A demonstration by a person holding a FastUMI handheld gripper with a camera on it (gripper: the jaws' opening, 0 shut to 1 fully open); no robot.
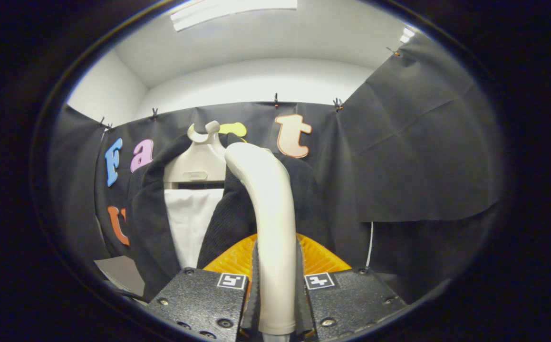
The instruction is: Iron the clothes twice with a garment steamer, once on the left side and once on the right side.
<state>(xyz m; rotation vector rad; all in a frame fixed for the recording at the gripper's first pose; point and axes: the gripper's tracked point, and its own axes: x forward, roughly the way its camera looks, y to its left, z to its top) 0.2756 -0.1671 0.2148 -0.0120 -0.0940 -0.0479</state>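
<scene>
My gripper (276, 266) is shut on the cream handle of the garment steamer (268, 209), which stands upright between the two fingers and curves away at its top. Just beyond the fingers a dark jacket (149, 223) hangs open on a pale hanger (197, 164), with a white panel (190, 221) showing in its opening. The steamer's head points at the jacket's right half, which the handle largely hides. An orange ribbed part (320, 256) sits low behind the handle, right at the fingers.
Black cloth (413, 156) walls the booth behind and to the right of the jacket. A thin white cord (370, 244) hangs down right of the jacket. A grey surface (120, 273) lies low on the left. White wall and ceiling light above.
</scene>
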